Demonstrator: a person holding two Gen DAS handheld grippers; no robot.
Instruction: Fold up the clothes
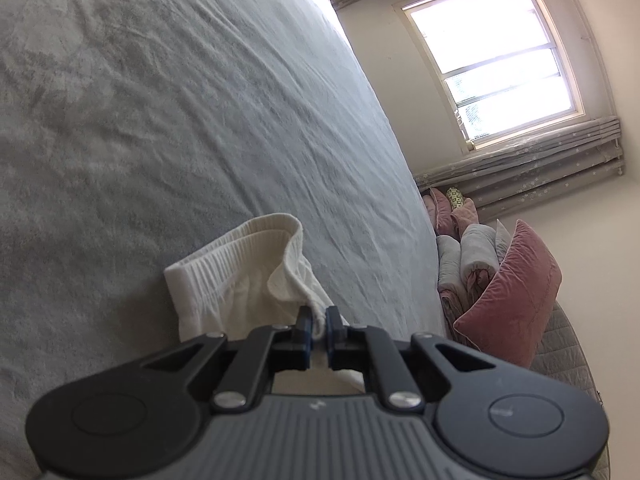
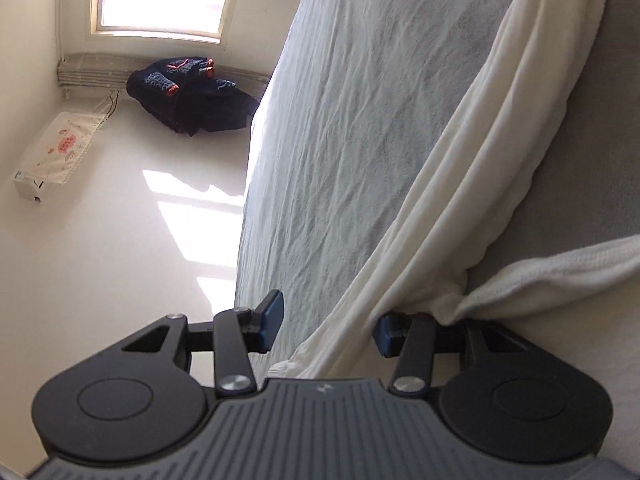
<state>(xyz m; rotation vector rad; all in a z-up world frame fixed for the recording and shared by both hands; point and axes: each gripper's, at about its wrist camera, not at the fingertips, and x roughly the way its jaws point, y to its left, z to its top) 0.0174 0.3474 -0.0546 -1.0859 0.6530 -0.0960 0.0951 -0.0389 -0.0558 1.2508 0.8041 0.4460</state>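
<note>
On a bed [image 1: 160, 100] spread with a wrinkled pale grey sheet, the left gripper [image 1: 316, 326] pinches a fold of a white garment [image 1: 240, 280] between its 2 blue-padded fingers, pressed nearly together. The ribbed waistband rises in a loop just beyond the fingertips, the cloth lying near the bed's edge that faces the window [image 1: 492, 64]. In the right wrist view, the right gripper [image 2: 326, 326] stands spread, its pads apart; a long twisted band of the same white garment [image 2: 460, 184] runs between them without being clamped, draping across the sheet. Pink cushions [image 1: 516, 296] are piled by the wall.
</note>
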